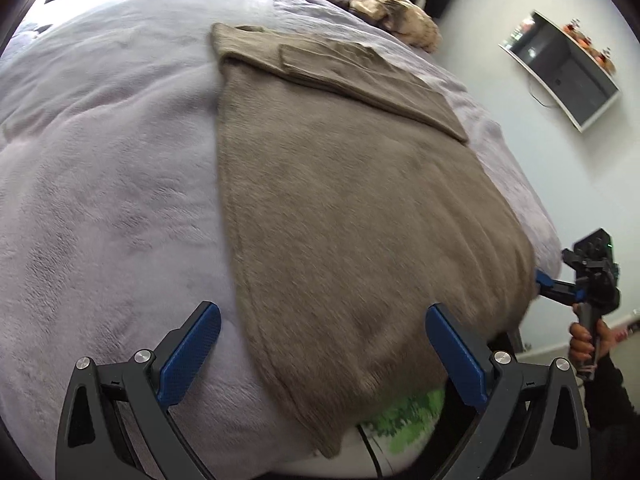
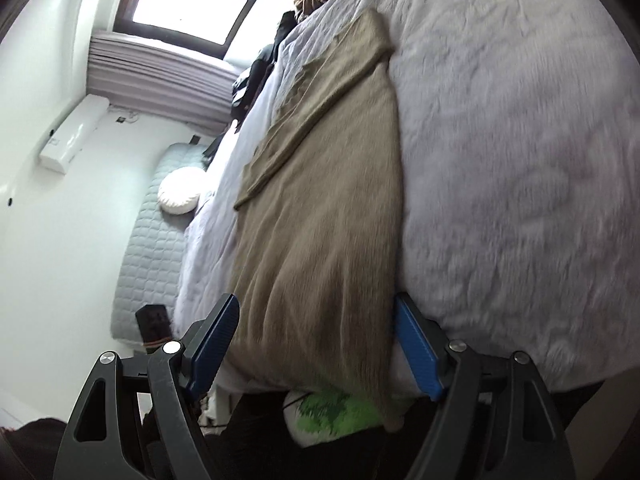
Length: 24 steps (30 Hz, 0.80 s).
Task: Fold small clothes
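Note:
A tan knitted top (image 1: 352, 200) lies flat on the pale lilac blanket (image 1: 100, 184), its sleeve folded across the far part; its near hem hangs over the bed's edge. My left gripper (image 1: 324, 344) is open, its jaws straddling the near hem corner from above. In the right wrist view the same top (image 2: 320, 216) runs away from me, and my right gripper (image 2: 316, 336) is open with its jaws on either side of the hem. The right gripper also shows in the left wrist view (image 1: 540, 280) at the top's right edge.
A heap of tan and dark clothes (image 1: 384, 8) sits at the far side of the bed. A green-and-white object (image 1: 404, 420) lies below the bed's edge. A wall-mounted screen (image 1: 560, 68) is at the right. A white mattress (image 2: 156, 240) and window (image 2: 188, 0) are beyond the bed.

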Tool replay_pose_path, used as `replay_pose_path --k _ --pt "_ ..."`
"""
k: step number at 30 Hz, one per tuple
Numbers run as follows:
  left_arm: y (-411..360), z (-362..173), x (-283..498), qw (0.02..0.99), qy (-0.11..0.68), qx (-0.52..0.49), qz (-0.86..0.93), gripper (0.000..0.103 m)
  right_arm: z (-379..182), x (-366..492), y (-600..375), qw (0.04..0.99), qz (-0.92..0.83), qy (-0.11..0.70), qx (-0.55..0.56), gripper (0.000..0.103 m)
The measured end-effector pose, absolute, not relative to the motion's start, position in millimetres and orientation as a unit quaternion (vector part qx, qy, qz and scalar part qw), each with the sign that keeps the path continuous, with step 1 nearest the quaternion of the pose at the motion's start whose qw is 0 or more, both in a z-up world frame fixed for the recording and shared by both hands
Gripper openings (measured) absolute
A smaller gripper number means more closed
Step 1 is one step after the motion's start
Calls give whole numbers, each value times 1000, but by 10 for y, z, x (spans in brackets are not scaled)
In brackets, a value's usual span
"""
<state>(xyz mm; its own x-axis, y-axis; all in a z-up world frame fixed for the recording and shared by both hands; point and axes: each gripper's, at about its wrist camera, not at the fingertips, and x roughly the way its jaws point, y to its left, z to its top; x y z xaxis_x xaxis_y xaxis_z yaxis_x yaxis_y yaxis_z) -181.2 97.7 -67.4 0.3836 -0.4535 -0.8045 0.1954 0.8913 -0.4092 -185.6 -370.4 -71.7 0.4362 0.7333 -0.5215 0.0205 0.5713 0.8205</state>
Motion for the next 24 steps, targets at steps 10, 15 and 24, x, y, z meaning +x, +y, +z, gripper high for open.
replay_pose_path --k 10,15,24 --pt "793 -678 -1975 799 531 -151 -238 103 -860 -1944 -3300 720 302 490 387 86" --pt "713 -677 -2011 788 528 -178 -263 103 -803 -1929 -3070 709 348 477 385 86" --pt "798 -625 -2088 794 507 -223 -248 95 -1025 -1975 -3172 687 314 482 444 62"
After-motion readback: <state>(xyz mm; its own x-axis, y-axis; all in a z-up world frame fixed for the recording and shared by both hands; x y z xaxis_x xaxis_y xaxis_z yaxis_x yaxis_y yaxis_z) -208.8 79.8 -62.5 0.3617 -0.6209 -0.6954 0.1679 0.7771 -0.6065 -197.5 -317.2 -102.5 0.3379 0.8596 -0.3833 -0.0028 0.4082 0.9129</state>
